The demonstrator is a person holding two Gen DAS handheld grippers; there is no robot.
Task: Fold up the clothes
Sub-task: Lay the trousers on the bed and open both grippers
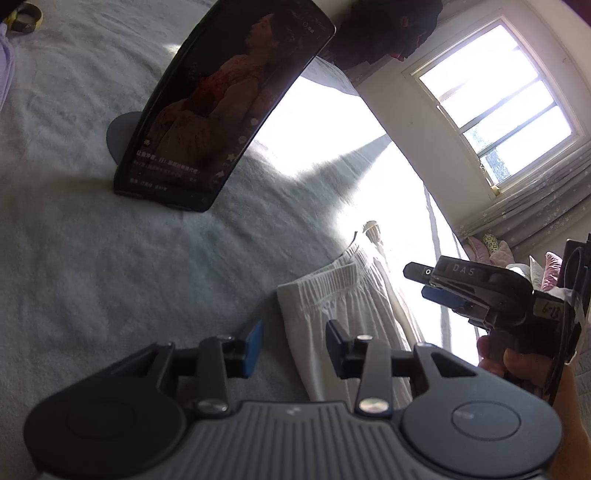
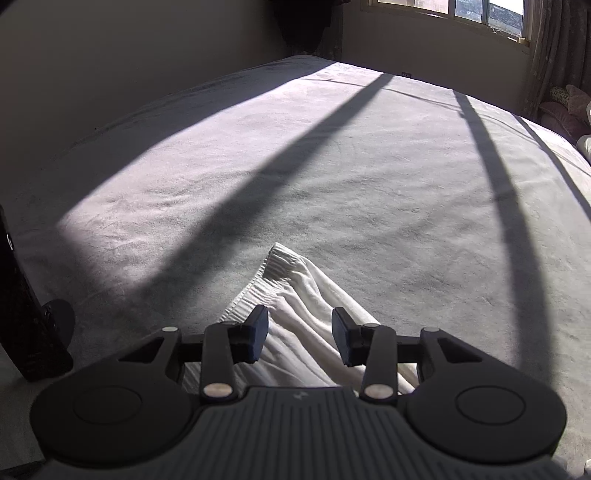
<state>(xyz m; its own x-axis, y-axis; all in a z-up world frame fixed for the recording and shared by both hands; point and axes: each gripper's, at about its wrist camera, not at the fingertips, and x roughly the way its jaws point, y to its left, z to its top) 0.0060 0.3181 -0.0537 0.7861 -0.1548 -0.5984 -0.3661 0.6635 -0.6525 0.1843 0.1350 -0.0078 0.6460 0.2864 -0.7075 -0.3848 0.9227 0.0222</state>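
Left wrist view looks down over the left gripper (image 1: 294, 341), whose jaws stand partly apart with nothing pinched between them; the blue pads (image 1: 254, 341) hang just above the grey bedspread (image 1: 92, 258); a white garment (image 1: 332, 295) with a ribbed elastic waistband lies flat just ahead of and below the fingertips, its near corner showing in the gap between the jaws, though the pads do not press on it. Ahead and to the left of this gripper a phone (image 1: 221, 103) leans on a round stand (image 1: 123, 136) with its screen lit; to the right, the right gripper (image 1: 424, 284) juts in sideways over the garment, a hand (image 1: 517, 365) wrapped round its grip; its jaws look parted, though the angle makes this hard to judge.

Right wrist view settles it: the right gripper (image 2: 300, 339) is partly open and empty; the white garment (image 2: 295, 295) lies directly beneath and ahead of it, waistband end pointing away; long shadows cross the bedspread (image 2: 369, 166) beyond; a window (image 2: 480, 14) sits far ahead to the right.
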